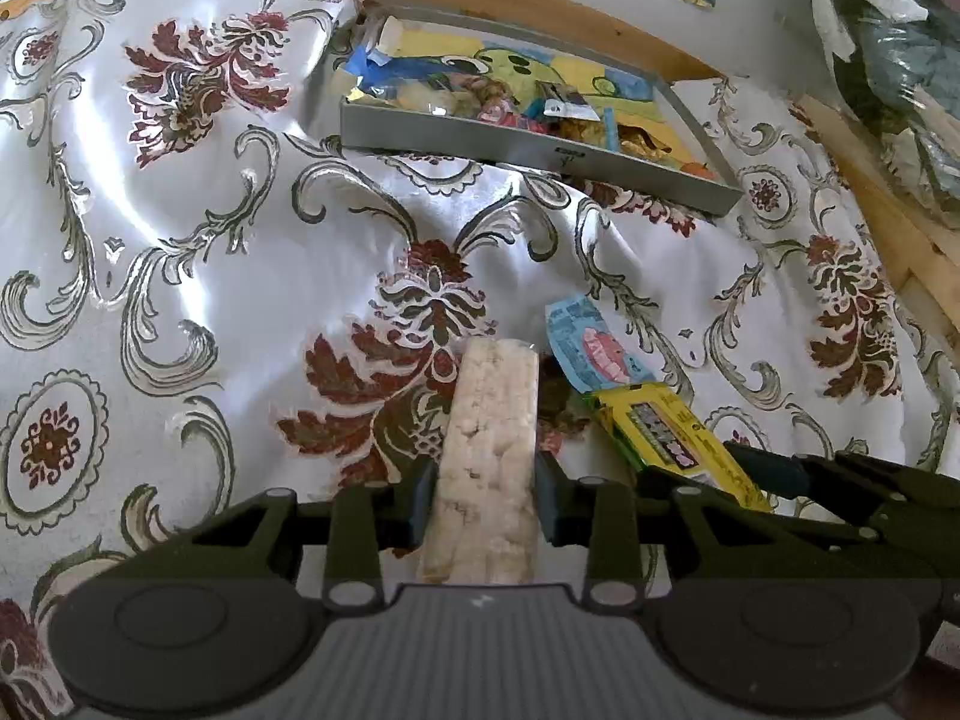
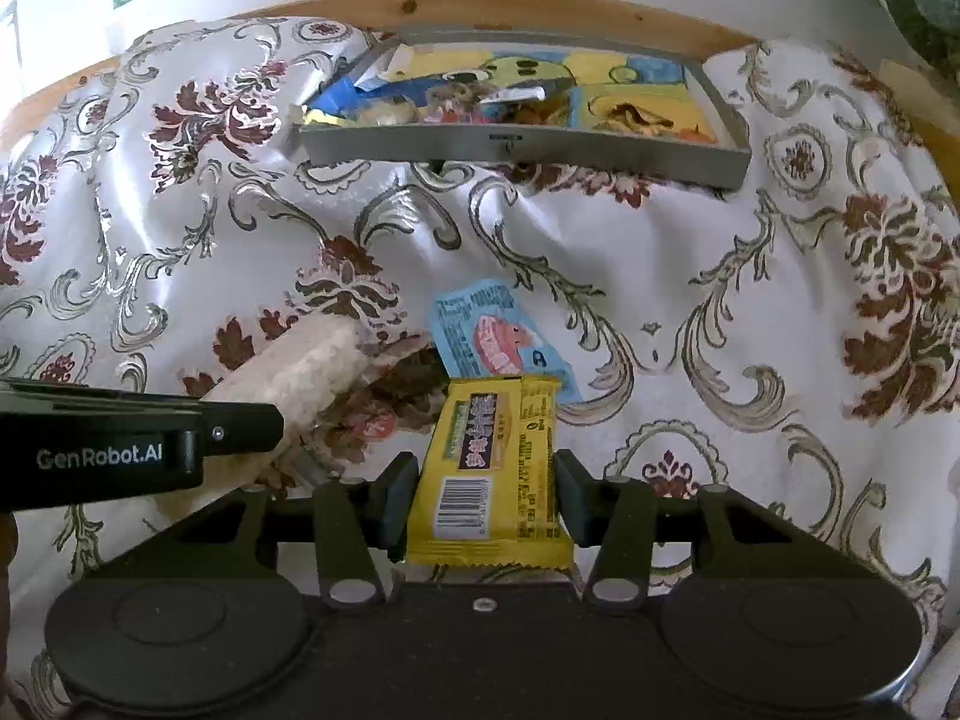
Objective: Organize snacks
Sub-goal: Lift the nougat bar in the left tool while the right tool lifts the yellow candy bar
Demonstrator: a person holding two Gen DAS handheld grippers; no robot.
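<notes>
Pick-up step: left gripper (image 1: 485,495) clamps a pale clear-wrapped rice-cracker pack (image 1: 489,456), right gripper (image 2: 486,498) clamps a yellow foil snack bar (image 2: 495,468); next, carry both to the grey rectangular tray (image 2: 522,150) at the floral tablecloth's (image 2: 690,276) far edge.

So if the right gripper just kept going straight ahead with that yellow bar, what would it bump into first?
Probably the blue snack packet, which lies on the tablecloth just past the yellow bar that the right gripper holds. If it passes above that, the grey tray comes next.

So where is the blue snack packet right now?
The blue snack packet lies on the floral cloth, just beyond the yellow bar in the right claw, short of the grey tray.
</notes>
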